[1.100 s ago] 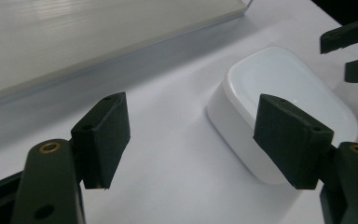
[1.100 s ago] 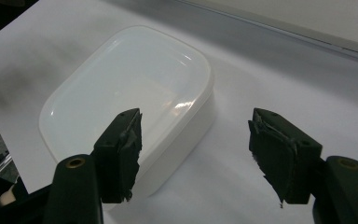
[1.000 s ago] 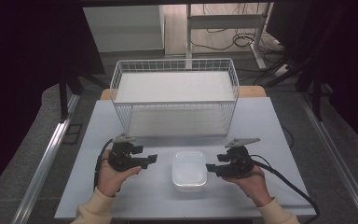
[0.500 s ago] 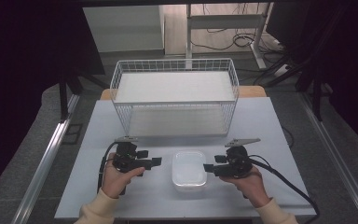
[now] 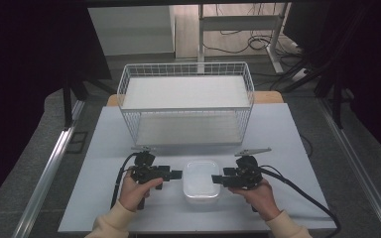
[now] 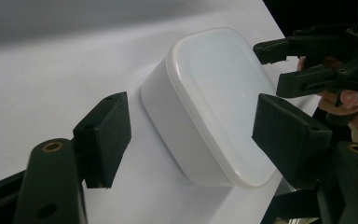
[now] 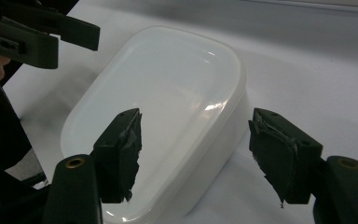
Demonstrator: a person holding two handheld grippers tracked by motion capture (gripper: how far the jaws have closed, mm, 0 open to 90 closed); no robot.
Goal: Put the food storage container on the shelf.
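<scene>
We are lining up to grasp the white, round-cornered plastic lidded container point(image 5: 201, 181), which sits on the pale matte table point(image 5: 278, 129) near its front edge, between our tools. The left gripper point(image 5: 174, 174) and right gripper point(image 5: 216, 179) both stand wide open at its short ends. Next, we judge, each must close on the smooth, glossy rim.

White lidded box point(image 5: 201, 181), white wire basket point(image 5: 186, 103) (black claws).
</scene>
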